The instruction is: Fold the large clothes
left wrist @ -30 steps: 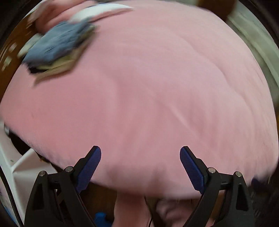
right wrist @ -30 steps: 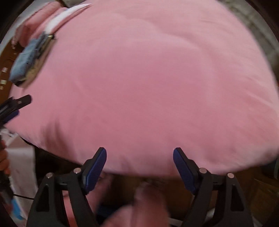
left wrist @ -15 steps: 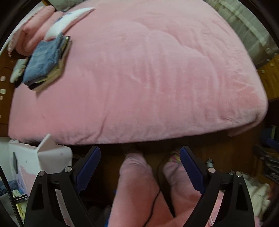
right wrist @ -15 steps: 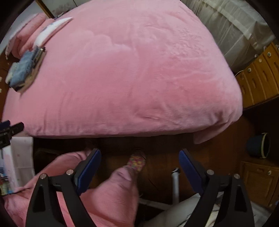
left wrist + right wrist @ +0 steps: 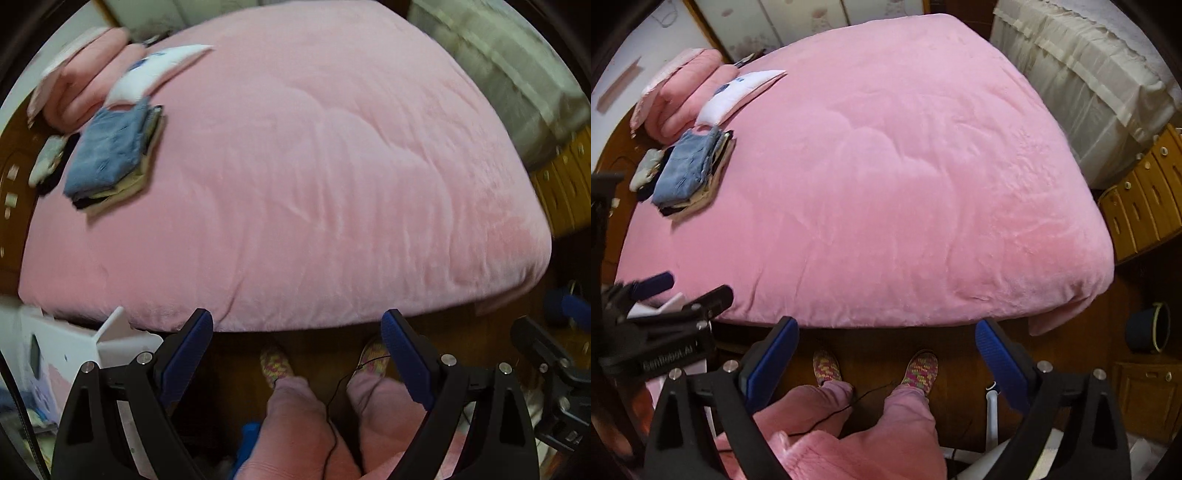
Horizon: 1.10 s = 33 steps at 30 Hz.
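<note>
A stack of folded clothes (image 5: 110,162) with a blue denim piece on top lies at the far left of the pink bed cover (image 5: 314,166); it also shows in the right wrist view (image 5: 689,173). A folded white garment (image 5: 738,94) lies beyond it, next to rolled pink bedding (image 5: 681,96). My left gripper (image 5: 297,334) is open and empty, held over the floor before the bed's near edge. My right gripper (image 5: 886,343) is open and empty in the same place. The left gripper also shows at the left of the right wrist view (image 5: 679,288).
The person's legs in pink trousers and patterned slippers (image 5: 827,365) stand on the wooden floor. A white box (image 5: 92,350) is at the left by the bed. Wooden drawers (image 5: 1145,206) and a dark bucket (image 5: 1148,332) stand at the right. A covered white bundle (image 5: 1082,85) lies far right.
Both grippers have pulled back and up from close over the bed cover; the whole bed, floor and feet are now in view. Both stay open and empty.
</note>
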{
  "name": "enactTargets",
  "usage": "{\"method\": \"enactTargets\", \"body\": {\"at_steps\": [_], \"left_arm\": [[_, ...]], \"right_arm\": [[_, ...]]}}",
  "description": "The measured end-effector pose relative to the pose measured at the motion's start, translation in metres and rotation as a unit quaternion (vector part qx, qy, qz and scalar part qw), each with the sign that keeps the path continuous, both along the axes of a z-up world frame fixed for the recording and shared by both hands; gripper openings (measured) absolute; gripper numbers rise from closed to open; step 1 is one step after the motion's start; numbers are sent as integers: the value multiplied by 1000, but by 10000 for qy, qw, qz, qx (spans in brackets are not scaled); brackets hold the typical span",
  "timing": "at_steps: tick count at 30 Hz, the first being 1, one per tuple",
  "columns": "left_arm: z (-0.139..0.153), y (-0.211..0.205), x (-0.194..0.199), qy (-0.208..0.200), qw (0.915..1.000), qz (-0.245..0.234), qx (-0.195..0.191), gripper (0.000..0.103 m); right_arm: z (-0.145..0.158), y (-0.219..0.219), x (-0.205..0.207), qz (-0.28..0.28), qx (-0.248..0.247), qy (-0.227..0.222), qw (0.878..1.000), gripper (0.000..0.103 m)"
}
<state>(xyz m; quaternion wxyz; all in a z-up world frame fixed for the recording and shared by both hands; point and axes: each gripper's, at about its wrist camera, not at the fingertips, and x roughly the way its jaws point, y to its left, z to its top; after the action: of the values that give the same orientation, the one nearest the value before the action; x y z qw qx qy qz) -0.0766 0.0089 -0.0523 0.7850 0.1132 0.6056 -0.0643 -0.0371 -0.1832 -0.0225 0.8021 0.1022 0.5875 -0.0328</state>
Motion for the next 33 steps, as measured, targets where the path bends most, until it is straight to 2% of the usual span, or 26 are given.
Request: {"method": "enactTargets", "body": {"at_steps": [2,5,9,14,17,20,22,27,30,33], "left_arm": [[8,18,5,-124,9990,380,-175,91],[17,36,9,-316,9967,606,-430,92],[23,45,9,-633,9938,650,-643,92],[21,39,11,-676,9945,543,-594,92],[24,38,11,-787,9942,544,-500,92],[29,36,7,-957,9930,536,-441,93],[33,36,6,-1042,9917,600,-460,95],[41,33,1,-1243,9893,631,-442,96],[46,31,-3,-1340,9880,623,-454,97],[51,31,-4,-1424,9865,651,-486,101]], "right_arm": [[2,8,6,-213,-111,111,9997,97],[0,23,16,-244,-403,274,9985,97],[5,36,20,-156,-494,-79,9986,97],[5,37,30,-95,-456,-419,9980,97],[4,41,38,74,-605,-599,9963,97],[7,41,43,246,-293,-793,9961,97],[16,40,45,290,-259,-995,9943,97],[23,41,45,508,-329,-1113,9919,97],[29,34,44,439,-218,-1244,9910,97],[34,29,43,379,-158,-1346,9900,101]]}}
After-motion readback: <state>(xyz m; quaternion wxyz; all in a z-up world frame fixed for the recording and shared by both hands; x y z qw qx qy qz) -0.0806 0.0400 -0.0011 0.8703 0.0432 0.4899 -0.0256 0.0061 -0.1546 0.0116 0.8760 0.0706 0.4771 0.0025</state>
